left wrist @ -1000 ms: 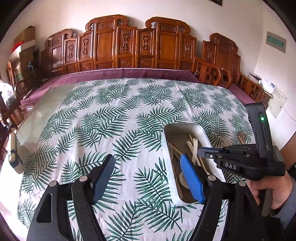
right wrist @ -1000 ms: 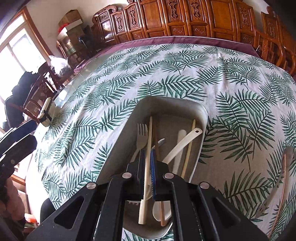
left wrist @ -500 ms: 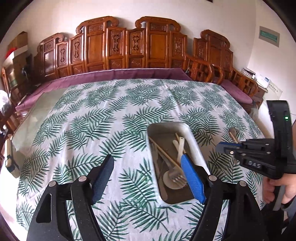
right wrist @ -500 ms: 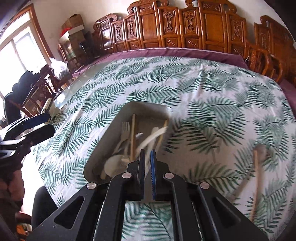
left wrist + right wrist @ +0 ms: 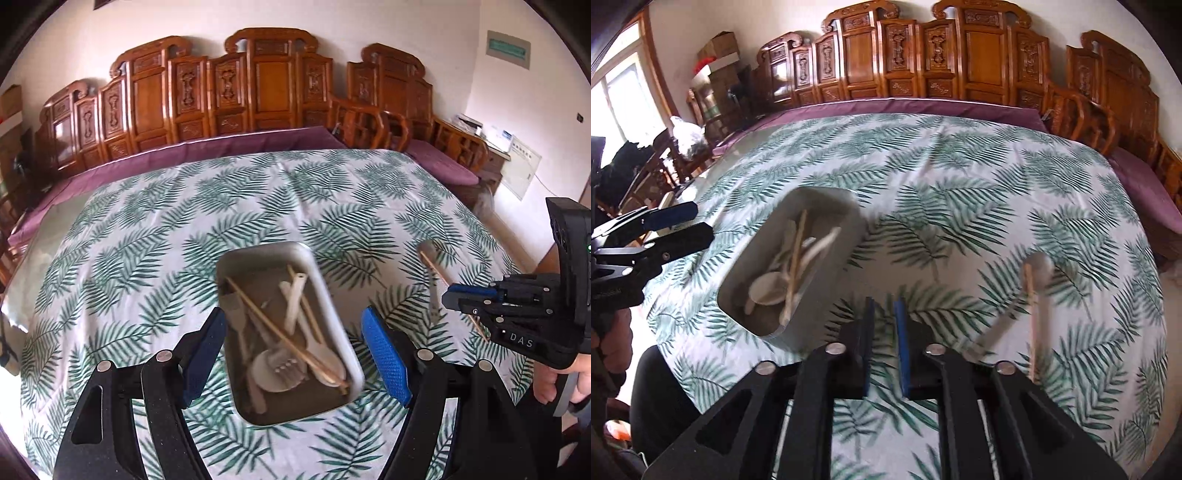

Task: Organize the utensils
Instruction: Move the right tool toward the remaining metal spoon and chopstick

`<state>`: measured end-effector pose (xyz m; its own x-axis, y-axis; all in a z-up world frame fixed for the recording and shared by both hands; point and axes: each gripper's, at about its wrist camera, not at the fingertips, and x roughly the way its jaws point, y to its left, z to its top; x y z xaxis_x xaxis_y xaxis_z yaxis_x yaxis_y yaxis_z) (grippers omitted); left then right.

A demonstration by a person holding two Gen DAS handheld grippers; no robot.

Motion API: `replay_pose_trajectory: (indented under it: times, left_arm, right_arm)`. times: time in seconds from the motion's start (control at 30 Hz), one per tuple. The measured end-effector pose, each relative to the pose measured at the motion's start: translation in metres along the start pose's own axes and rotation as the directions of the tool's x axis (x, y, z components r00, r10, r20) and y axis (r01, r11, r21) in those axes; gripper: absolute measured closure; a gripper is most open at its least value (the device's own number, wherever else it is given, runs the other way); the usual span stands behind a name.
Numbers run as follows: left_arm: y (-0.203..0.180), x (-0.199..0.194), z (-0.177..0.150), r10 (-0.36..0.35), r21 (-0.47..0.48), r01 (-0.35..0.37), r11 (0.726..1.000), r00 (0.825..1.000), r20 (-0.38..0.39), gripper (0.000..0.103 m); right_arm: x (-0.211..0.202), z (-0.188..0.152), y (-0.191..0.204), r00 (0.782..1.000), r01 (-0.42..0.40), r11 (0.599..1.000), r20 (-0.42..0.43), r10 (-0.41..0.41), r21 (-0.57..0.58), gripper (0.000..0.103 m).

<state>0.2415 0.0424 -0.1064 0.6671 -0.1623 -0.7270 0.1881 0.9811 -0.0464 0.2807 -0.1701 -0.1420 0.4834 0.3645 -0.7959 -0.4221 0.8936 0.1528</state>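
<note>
A grey metal tray (image 5: pixel 334 314) on the leaf-print cloth holds wooden chopsticks (image 5: pixel 280 330), white spoons and a fork. My left gripper (image 5: pixel 293 321) hangs open above the tray's near half, with nothing between its blue pads. To the right of the tray a metal spoon (image 5: pixel 1039 264) and a wooden chopstick (image 5: pixel 1032 314) lie loose on the cloth. My right gripper (image 5: pixel 884 306) is above the cloth between the tray (image 5: pixel 827 295) and those two. Its jaws are opening, a narrow gap shows, and nothing is in it. It also shows in the left wrist view as the right gripper (image 5: pixel 448 297).
The round table (image 5: pixel 960 155) carries a green leaf-print cloth over a purple one. Carved wooden chairs (image 5: pixel 258 85) line the far side. The left gripper (image 5: pixel 700 223) and the hand holding it appear at the left edge of the right wrist view.
My right gripper has swung right, off the tray and toward the loose spoon and chopstick. The wooden stick it was shut on is gone and its jaws have parted. The left gripper has shifted over the tray.
</note>
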Motion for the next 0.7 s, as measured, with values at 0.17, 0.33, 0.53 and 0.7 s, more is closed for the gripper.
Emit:
replay_pose_trajectory:
  times: [0.17, 0.33, 0.53, 0.7]
  left_arm:
    - [-0.02, 0.01, 0.003, -0.017, 0.026, 0.018, 1.0, 1.0, -0.017, 0.031]
    - [-0.04, 0.021, 0.003, -0.04, 0.047, 0.041, 0.998, 0.999, -0.034, 0.031]
    - [-0.063, 0.033, 0.003, -0.062, 0.083, 0.067, 0.994, 0.996, -0.059, 0.031]
    - [-0.081, 0.047, 0.005, -0.082, 0.104, 0.091, 0.99, 0.993, -0.084, 0.031]
  right_arm:
    - [-0.001, -0.014, -0.028, 0.999, 0.049, 0.999, -0.012, -0.048, 0.013, 0.086]
    - [0.005, -0.027, -0.056, 0.994, 0.102, 0.994, -0.035, -0.101, 0.031, 0.073]
    - [0.016, -0.039, -0.096, 0.986, 0.156, 0.985, -0.067, -0.151, 0.079, 0.071]
    - [0.031, -0.044, -0.119, 0.981, 0.174, 0.981, -0.1, -0.165, 0.091, 0.071]
